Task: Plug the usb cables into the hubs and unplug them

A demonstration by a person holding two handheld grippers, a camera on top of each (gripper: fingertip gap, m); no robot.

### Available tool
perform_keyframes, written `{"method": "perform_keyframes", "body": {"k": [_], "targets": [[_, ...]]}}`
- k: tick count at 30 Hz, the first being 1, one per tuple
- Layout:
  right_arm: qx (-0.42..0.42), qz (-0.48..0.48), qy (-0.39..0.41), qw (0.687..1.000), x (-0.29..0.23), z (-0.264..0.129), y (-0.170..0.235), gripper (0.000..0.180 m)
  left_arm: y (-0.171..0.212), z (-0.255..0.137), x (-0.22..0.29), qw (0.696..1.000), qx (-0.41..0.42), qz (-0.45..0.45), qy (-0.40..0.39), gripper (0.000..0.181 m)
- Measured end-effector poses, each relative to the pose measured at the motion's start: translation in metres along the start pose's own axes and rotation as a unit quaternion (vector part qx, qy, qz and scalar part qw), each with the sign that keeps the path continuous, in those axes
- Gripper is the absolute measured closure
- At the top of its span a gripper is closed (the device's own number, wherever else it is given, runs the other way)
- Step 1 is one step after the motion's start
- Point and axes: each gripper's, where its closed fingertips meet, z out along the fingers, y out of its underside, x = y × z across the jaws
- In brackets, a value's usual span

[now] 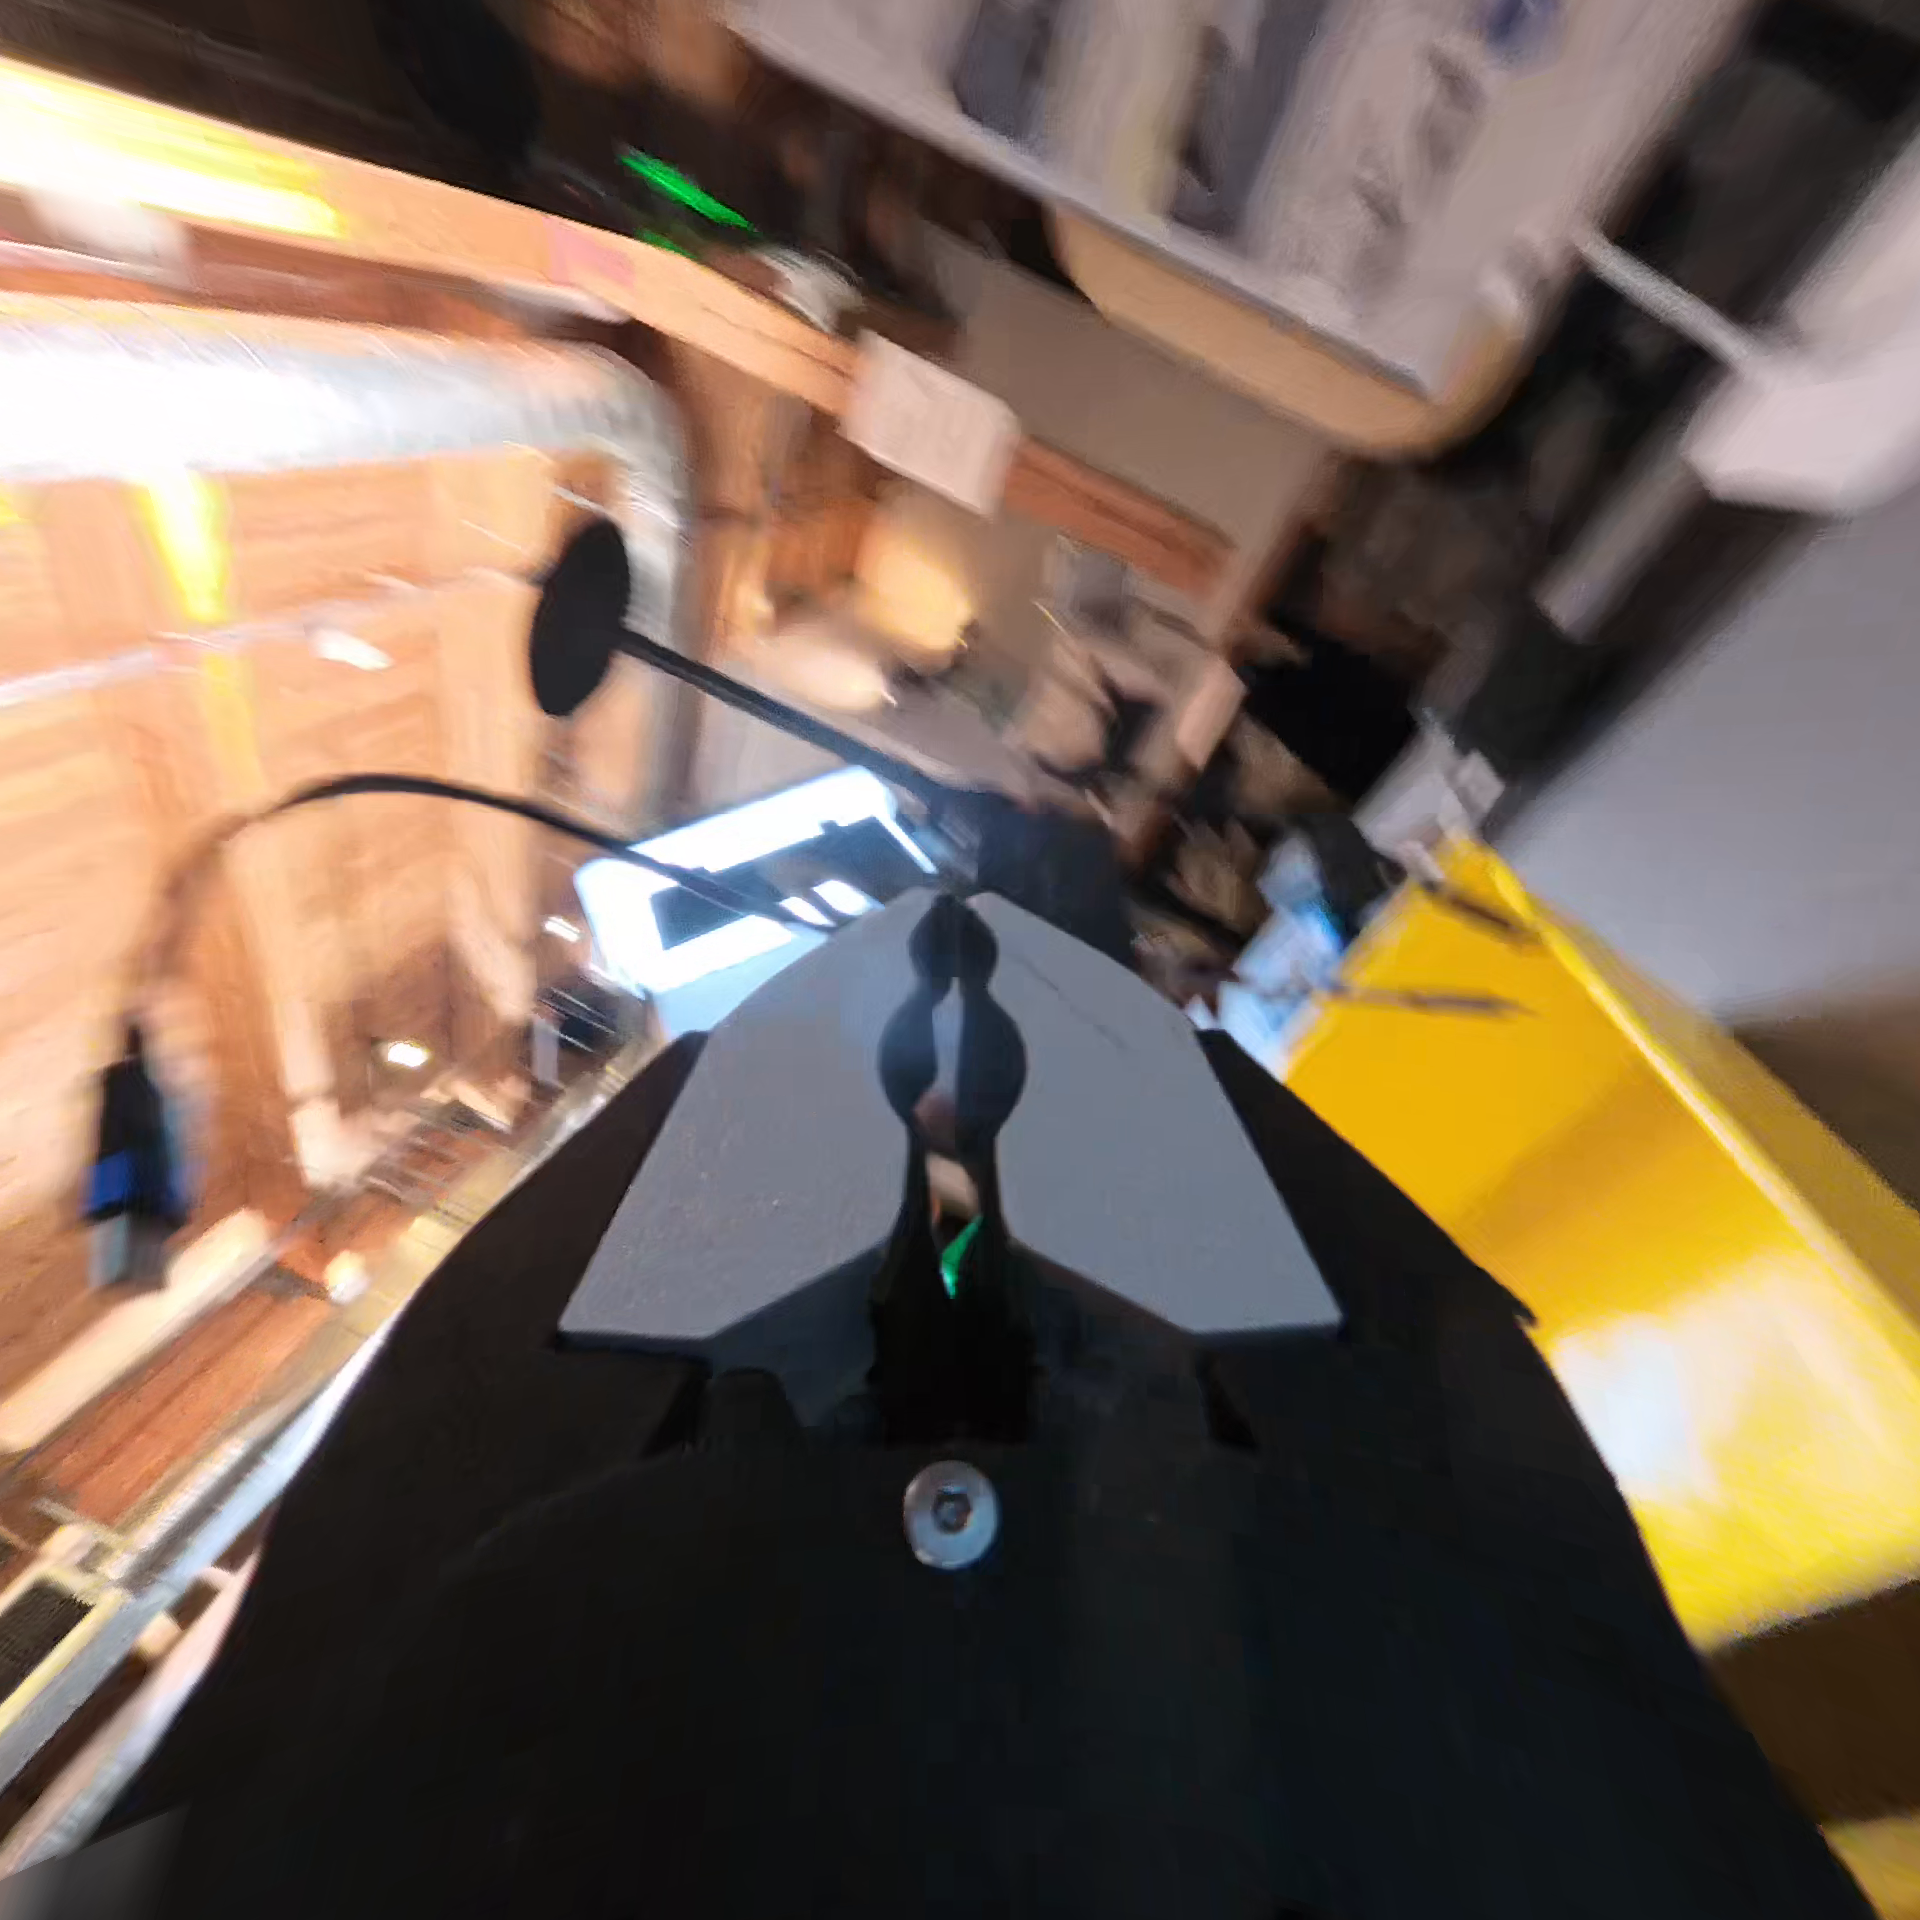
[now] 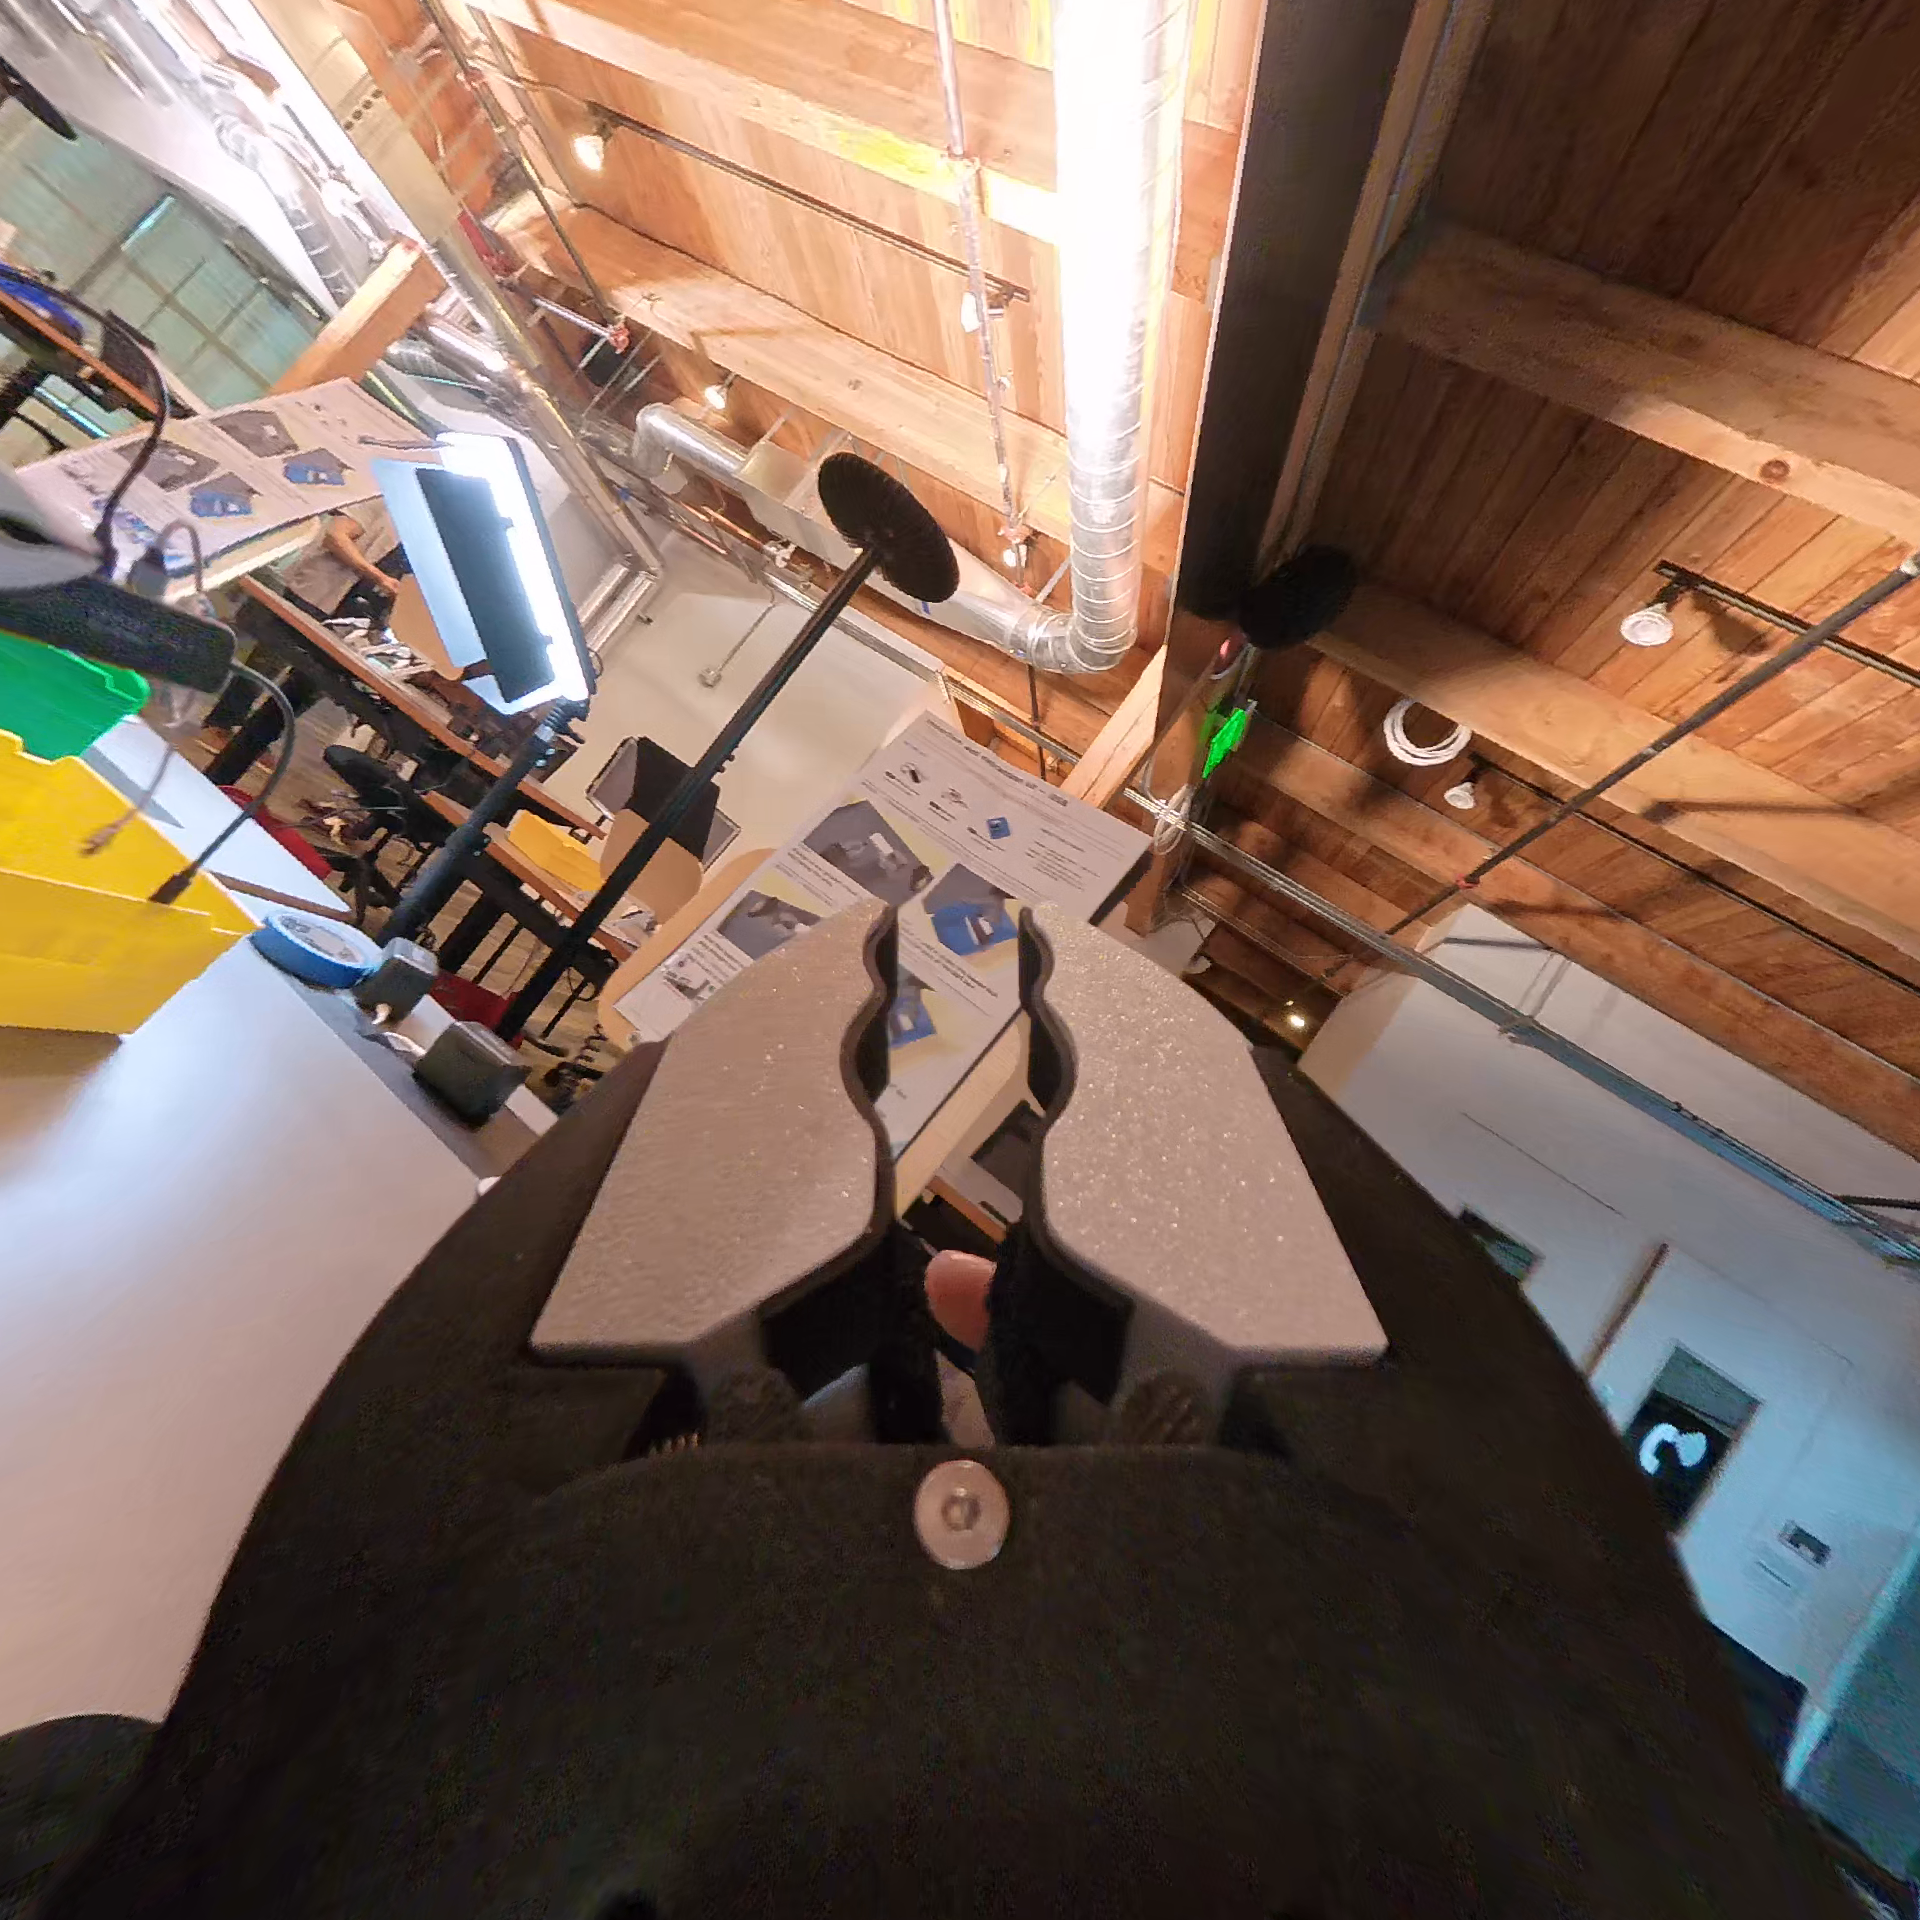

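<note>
Cable (image 1: 416,787) was off the table and in the air. It arced away to the left from the tips of the left gripper (image 1: 951,920) and ended in a blue-bodied plug (image 1: 133,1164) hanging free. That view was badly smeared, but I judged those tongs pinched tight on the cable, with almost no gap between the jaws.

The right gripper (image 2: 956,935) pointed up toward the ceiling, its jaws a little apart and nothing between them. To its left, two small grey boxes (image 2: 470,1070) sat near the far edge of the white table (image 2: 208,1195); I took them for the hubs. I saw no cable seated in either, though their ports were too small to read.

Beyond them lay a blue tape roll (image 2: 312,948), and farther left a yellow bin (image 2: 83,935).

By my reading no plug was in a hub. I could not tell whether this cable awaited insertion or was already unplugged.
</note>
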Motion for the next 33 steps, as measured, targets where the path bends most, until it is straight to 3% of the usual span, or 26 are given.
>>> {"method": "perform_keyframes", "body": {"k": [2,6,13,21,24,27,30,31,33], "targets": [[0.001,0.003,-0.018,1.0,-0.009,0.004,0.0,0.157,-0.029,-0.01,-0.014,0.998,0.058,0.0,-0.035,0.181],[0.006,0.01,-0.067,0.998,-0.036,0.019,0.001,0.157,-0.055,-0.012,0.003,0.996,0.085,-0.037,0.018,0.181],[-0.076,-0.092,-0.142,0.983,-0.078,0.034,0.029,0.153,-0.014,-0.006,0.052,0.994,0.033,-0.053,0.094,0.181],[-0.098,-0.109,-0.297,0.944,-0.141,0.031,0.047,0.15,0.007,-0.012,0.058,0.992,0.01,-0.065,0.108,0.181],[-0.102,-0.124,-0.304,0.939,-0.146,0.031,0.049,0.149,0.009,-0.023,0.05,0.985,0.01,-0.104,0.134,0.163],[-0.099,-0.119,-0.302,0.941,-0.144,0.03,0.048,0.149,-0.002,-0.045,0.039,0.958,0.049,-0.197,0.204,0.139],[-0.095,-0.115,-0.3,0.942,-0.143,0.03,0.046,0.149,-0.041,-0.099,0.053,0.876,0.123,-0.264,0.384,0.125],[-0.094,-0.115,-0.3,0.942,-0.143,0.03,0.046,0.149,-0.051,-0.114,0.06,0.861,0.128,-0.259,0.419,0.122],[-0.094,-0.118,-0.301,0.942,-0.144,0.03,0.045,0.149,-0.057,-0.132,0.085,0.865,0.118,-0.18,0.452,0.123]]}}
